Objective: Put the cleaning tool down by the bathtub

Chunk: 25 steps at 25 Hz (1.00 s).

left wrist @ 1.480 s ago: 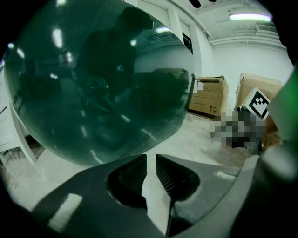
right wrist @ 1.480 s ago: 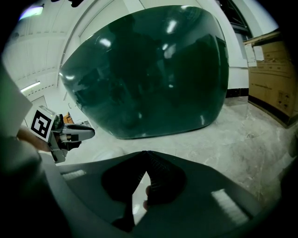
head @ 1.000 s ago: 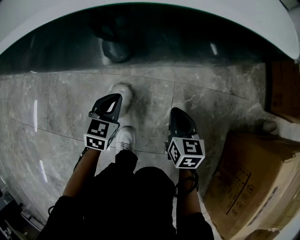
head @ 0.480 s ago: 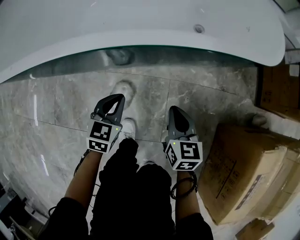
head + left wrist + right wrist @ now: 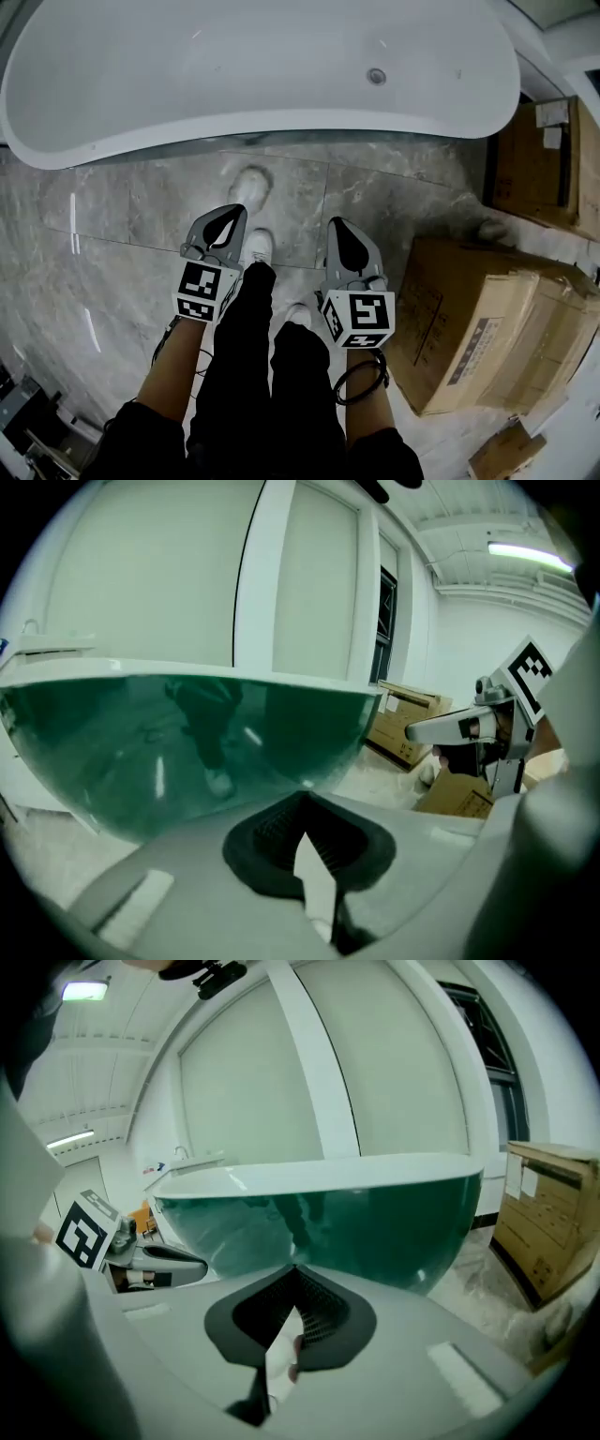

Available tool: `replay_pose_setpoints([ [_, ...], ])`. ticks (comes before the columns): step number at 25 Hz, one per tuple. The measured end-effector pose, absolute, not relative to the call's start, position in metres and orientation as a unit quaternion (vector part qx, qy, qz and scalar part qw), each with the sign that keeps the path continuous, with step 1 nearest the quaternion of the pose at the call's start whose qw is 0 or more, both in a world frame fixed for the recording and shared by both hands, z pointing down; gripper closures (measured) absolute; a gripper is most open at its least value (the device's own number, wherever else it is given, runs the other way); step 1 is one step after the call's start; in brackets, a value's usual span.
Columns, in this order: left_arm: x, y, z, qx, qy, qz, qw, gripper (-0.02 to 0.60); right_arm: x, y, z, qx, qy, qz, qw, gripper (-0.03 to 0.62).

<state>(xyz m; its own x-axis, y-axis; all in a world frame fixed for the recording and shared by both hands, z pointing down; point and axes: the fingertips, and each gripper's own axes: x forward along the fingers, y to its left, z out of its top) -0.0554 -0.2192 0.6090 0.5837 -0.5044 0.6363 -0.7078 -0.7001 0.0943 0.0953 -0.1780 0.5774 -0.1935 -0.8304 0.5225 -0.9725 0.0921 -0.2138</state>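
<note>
As seen from the head view, the white bathtub (image 5: 234, 84) lies across the far side of the scene, its rim curving over a grey marble floor (image 5: 112, 234). Near it, the left gripper (image 5: 229, 217) and right gripper (image 5: 339, 231) are held side by side above the person's dark trousers and a white shoe (image 5: 256, 247), both pointing at the tub and apart from it. To the right stands a cardboard box (image 5: 478, 319), with a wooden crate (image 5: 542, 159) farther off. From the left gripper view, the jaws are clenched tip to tip with nothing between them; the tub's glossy green side fills the far field, and the other gripper shows at the right. From the right gripper view, those jaws are likewise pressed together and empty, the tub's green wall straight ahead, the crate at the right edge. The cleaning tool cannot be made out in any view.
</note>
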Motion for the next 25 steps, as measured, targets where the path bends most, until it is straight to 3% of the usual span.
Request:
replay_pose_setpoints([
  [25, -0.042, -0.185, 0.283, 0.89, -0.4, 0.176, 0.129, 0.581, 0.098, -0.14, 0.255, 0.644, -0.745, 0.159, 0.068, 0.571],
])
